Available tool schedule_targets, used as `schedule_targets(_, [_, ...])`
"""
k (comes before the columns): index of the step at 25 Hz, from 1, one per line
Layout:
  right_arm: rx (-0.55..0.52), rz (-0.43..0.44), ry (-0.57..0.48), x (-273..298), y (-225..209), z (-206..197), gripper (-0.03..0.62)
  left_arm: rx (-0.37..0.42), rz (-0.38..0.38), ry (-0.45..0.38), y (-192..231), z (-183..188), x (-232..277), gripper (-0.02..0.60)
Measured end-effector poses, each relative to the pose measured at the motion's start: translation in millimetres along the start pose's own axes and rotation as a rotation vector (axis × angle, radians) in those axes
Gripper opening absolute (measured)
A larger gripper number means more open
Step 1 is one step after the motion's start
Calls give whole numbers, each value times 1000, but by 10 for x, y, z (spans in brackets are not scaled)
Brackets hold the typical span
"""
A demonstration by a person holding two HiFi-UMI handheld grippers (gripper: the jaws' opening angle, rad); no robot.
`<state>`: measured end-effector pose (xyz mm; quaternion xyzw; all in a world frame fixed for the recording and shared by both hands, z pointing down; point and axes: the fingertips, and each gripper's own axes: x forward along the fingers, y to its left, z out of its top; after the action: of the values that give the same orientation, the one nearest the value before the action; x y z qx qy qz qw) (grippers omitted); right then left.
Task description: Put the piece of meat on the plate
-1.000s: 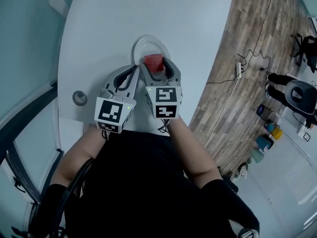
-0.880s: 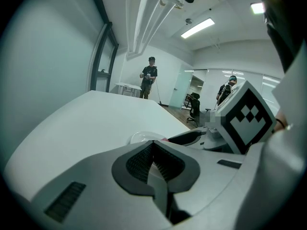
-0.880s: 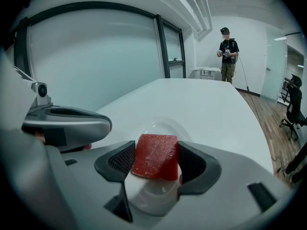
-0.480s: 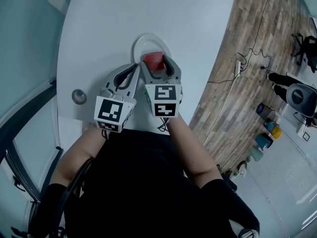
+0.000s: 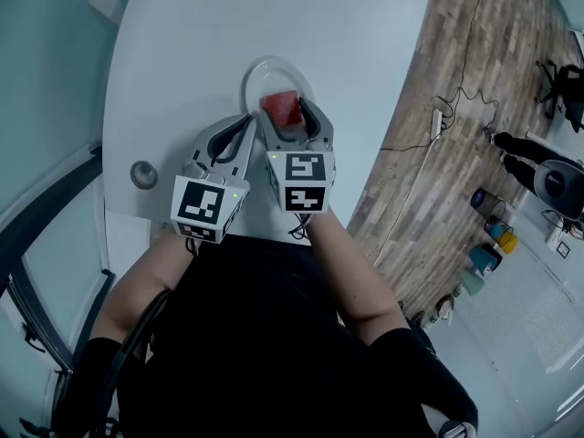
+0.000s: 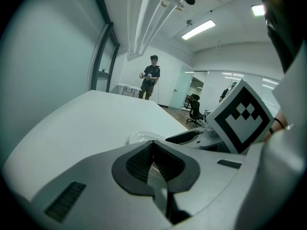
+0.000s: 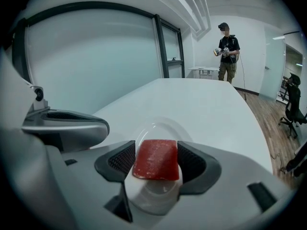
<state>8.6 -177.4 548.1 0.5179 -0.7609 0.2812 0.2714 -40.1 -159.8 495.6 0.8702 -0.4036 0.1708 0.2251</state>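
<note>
The right gripper (image 5: 290, 117) is clamped on the red piece of meat (image 7: 156, 158), one pad pressing each side, directly over the plate (image 7: 144, 131) on the white table (image 5: 210, 26). The meat's underside is hidden, so I can't tell if it touches the plate. The left gripper (image 6: 153, 162) sits pinched together, empty, just beside the plate.

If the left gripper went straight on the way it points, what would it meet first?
Probably the rim of the round white plate, just beyond the tips of the shut left gripper; depth is unclear.
</note>
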Motion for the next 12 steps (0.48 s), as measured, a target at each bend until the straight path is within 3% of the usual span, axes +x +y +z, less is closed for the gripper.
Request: schedule_targets(12, [-2, -10, -57, -129, 29, 108, 278, 10, -2, -23, -32, 29, -56, 3])
